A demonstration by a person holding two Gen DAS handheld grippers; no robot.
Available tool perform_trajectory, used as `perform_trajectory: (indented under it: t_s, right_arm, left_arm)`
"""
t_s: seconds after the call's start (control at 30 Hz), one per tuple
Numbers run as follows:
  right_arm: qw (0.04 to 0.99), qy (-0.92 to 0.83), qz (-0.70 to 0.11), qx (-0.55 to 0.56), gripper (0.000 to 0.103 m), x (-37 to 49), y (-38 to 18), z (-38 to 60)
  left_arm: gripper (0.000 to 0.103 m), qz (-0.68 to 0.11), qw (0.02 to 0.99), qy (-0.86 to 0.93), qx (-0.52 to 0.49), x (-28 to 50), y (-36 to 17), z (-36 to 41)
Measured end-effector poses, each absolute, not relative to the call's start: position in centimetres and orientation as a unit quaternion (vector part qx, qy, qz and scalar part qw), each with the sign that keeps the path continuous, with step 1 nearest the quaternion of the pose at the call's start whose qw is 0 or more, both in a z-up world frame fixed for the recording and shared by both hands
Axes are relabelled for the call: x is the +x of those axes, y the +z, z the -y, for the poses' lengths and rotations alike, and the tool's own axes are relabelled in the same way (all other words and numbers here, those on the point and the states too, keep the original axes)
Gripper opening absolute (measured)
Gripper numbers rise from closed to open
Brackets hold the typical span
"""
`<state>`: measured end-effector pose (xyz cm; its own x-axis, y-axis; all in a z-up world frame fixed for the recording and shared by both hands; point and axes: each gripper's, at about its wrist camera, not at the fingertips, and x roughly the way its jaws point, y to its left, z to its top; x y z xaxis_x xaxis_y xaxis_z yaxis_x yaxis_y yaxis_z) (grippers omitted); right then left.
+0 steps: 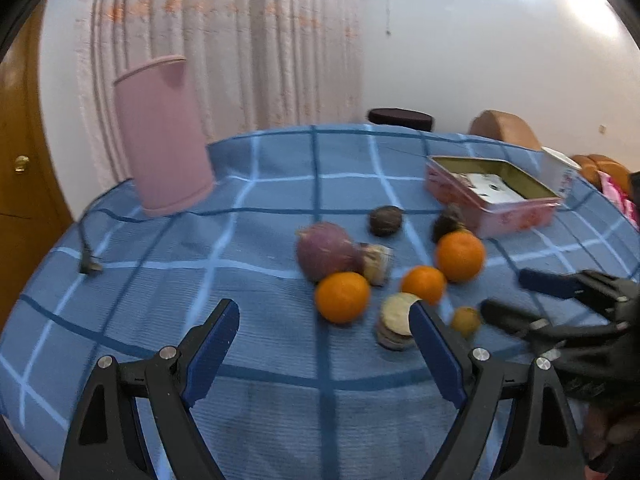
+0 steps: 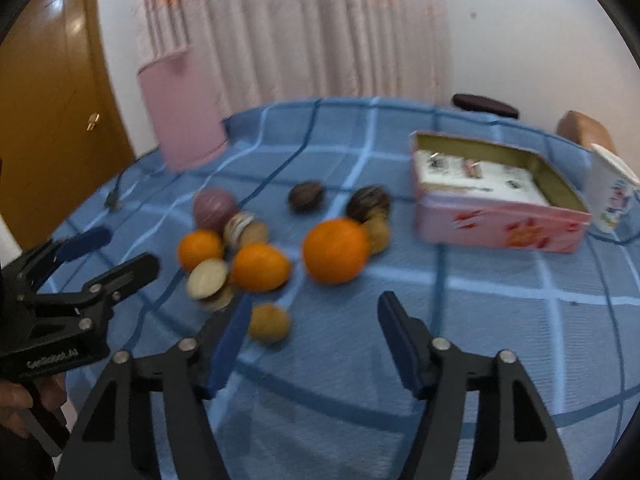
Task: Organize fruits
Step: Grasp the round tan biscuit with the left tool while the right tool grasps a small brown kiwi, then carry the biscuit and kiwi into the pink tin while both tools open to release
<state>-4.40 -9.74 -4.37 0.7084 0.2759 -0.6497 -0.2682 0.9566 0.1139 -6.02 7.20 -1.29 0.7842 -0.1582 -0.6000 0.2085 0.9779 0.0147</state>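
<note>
Three oranges [image 2: 335, 251] lie clustered on blue checked cloth [image 2: 500, 320]; left gripper [image 1: 324, 320] and right gripper [image 2: 312, 316] spread, empty; small yellowish fruit [image 2: 269, 323], perhaps loquat, near right's fingers.

Two wrist views, angled down, shared oranges [image 1: 342, 297]

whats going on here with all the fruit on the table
A person holds a gripper in each hand over a blue checked tablecloth to sort a loose pile of fruit. Three oranges, some dark round fruits and a small yellowish fruit lie scattered near an open pink tin. The left gripper and right gripper are both open and hold nothing; the right one hangs close to the yellowish fruit. Nothing has gone into the tin yet.
</note>
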Motion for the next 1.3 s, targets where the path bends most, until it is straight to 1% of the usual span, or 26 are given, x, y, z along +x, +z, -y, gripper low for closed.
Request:
perform_trajectory:
  t_s: [0.07, 0.13, 0.2, 0.33, 0.37, 0.43, 0.47, 0.5, 0.6, 0.67, 0.77, 0.87, 0.93, 1.03, 1.1, 1.17, 1.2, 1.3]
  right_arm:
    - [0.917, 0.153, -0.369, -0.01, 0.057, -4.1, -4.9, 9.0]
    - [0.91, 0.171, -0.377, -0.015, 0.053, -4.0, -5.4, 8.3]
    - [0.907, 0.18, -0.38, -0.02, 0.05, -4.1, -5.4, 7.9]
    - [0.889, 0.208, -0.408, -0.026, 0.049, -4.3, -6.1, 7.7]
    - [0.891, 0.206, -0.403, -0.032, 0.047, -4.4, -6.0, 7.7]
    - [0.89, 0.21, -0.401, -0.048, 0.039, -4.7, -6.1, 7.4]
    - [0.89, 0.211, -0.401, -0.05, 0.029, -4.7, -6.0, 7.4]
    - [0.89, 0.211, -0.401, -0.05, 0.028, -4.7, -6.0, 7.4]
    - [0.891, 0.203, -0.403, -0.039, 0.028, -4.5, -6.0, 8.4]
    - [0.893, 0.197, -0.404, -0.027, 0.028, -4.4, -5.9, 9.4]
    - [0.897, 0.184, -0.403, -0.001, 0.028, -4.2, -5.8, 11.1]
    - [0.901, 0.167, -0.398, 0.029, 0.028, -4.0, -5.4, 13.6]
    - [0.902, 0.159, -0.399, 0.039, 0.028, -3.7, -5.3, 14.6]
    - [0.896, 0.162, -0.408, 0.064, 0.028, -3.4, -5.7, 15.5]
    - [0.893, 0.167, -0.412, 0.077, 0.028, -3.2, -5.8, 15.8]
    - [0.892, 0.17, -0.411, 0.078, 0.026, -3.3, -5.9, 15.7]
    - [0.893, 0.171, -0.41, 0.079, 0.022, -3.4, -5.9, 15.8]
    - [0.901, 0.169, -0.39, 0.087, 0.02, -3.7, -5.1, 16.5]
  left_arm:
    - [0.081, -0.317, 0.94, -0.115, 0.045, -6.2, -1.4, -6.5]
    - [0.066, -0.324, 0.936, -0.132, 0.05, -6.3, -1.5, -6.1]
    - [0.062, -0.335, 0.93, -0.142, 0.046, -6.2, -1.8, -6.0]
    - [0.062, -0.351, 0.922, -0.159, 0.037, -5.8, -2.1, -6.1]
    - [0.062, -0.353, 0.92, -0.165, 0.038, -5.8, -2.2, -5.8]
    - [0.062, -0.353, 0.919, -0.171, 0.044, -5.7, -2.2, -5.3]
    - [0.062, -0.353, 0.918, -0.176, 0.047, -5.8, -2.2, -4.9]
    - [0.062, -0.354, 0.917, -0.179, 0.05, -5.7, -2.2, -4.5]
    - [0.061, -0.363, 0.911, -0.191, 0.033, -5.1, -2.4, -4.2]
    - [0.053, -0.372, 0.907, -0.197, 0.026, -4.6, -2.6, -4.0]
    - [0.052, -0.364, 0.911, -0.185, 0.049, -4.5, -2.7, -3.4]
    - [0.051, -0.377, 0.907, -0.184, 0.043, -3.8, -3.2, -3.3]
    - [0.045, -0.382, 0.905, -0.179, 0.046, -3.5, -3.6, -3.3]
    - [0.042, -0.379, 0.908, -0.174, 0.043, -3.0, -3.7, -3.5]
    - [0.036, -0.379, 0.909, -0.167, 0.046, -2.6, -3.8, -3.5]
    - [0.036, -0.379, 0.909, -0.17, 0.041, -2.5, -3.7, -3.7]
    - [0.036, -0.378, 0.909, -0.171, 0.041, -2.6, -3.7, -3.7]
    - [0.036, -0.371, 0.911, -0.177, 0.042, -3.0, -3.1, -3.5]
